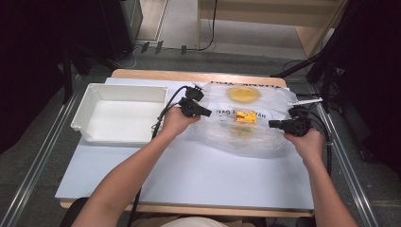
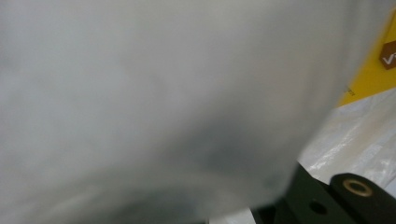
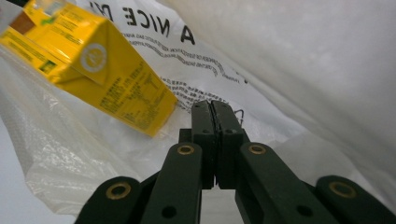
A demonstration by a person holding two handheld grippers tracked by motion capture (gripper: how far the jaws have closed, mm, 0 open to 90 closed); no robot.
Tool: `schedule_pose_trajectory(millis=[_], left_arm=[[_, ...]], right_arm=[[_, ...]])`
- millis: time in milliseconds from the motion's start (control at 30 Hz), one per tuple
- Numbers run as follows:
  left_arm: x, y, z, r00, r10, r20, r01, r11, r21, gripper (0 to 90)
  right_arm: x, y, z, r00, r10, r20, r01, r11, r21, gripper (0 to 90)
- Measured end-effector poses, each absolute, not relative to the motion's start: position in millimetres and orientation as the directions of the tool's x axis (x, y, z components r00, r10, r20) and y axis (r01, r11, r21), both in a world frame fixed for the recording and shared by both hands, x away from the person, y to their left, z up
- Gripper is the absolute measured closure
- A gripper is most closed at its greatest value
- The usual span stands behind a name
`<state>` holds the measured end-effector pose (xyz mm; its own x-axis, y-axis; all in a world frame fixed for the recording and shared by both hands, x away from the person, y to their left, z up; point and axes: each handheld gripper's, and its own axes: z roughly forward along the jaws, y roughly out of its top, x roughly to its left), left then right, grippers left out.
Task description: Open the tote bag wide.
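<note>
Right gripper (image 3: pixel 212 109): jaws pressed together, pinching the bag (image 3: pixel 299 60), a yellow carton (image 3: pixel 100 70) inside just beyond. Left gripper (image 1: pixel 196 108) is clamped on the bag's far-left edge; film blurs its own view. Bare table (image 1: pixel 198 175) nearer; tray (image 1: pixel 120 113) left of the bag.

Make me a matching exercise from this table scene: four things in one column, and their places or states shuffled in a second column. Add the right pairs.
Things:
1. white bin
2. yellow carton
3. plastic bag
4. right gripper

Places or states:
A. lies inside the clear bag
B. shut, at the bag's right edge
C. stands at the table's left, nothing in it
D. spread on the table between the two grippers, printed with black letters

Pairs: 1-C, 2-A, 3-D, 4-B
</note>
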<state>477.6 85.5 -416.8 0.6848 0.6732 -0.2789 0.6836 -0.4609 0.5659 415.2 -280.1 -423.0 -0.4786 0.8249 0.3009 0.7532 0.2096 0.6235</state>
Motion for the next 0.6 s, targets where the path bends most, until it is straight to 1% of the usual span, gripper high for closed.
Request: schedule_pose_trajectory(millis=[67,433,600], left_arm=[[479,85,-421,0.677,0.681,-0.280,0.690,-0.455,0.563,88.9],[486,84,-436,0.655,0.701,-0.283,0.710,-0.441,0.549,88.5],[487,87,-442,0.645,0.712,-0.278,0.717,-0.438,0.542,88.8]], right_arm=[[416,-283,-431,-0.463,0.833,0.304,0.761,0.197,0.618,90.0],[418,-292,-449,-0.408,0.858,0.313,0.793,0.163,0.587,90.0],[418,-294,-456,-0.398,0.864,0.309,0.798,0.159,0.581,90.0]])
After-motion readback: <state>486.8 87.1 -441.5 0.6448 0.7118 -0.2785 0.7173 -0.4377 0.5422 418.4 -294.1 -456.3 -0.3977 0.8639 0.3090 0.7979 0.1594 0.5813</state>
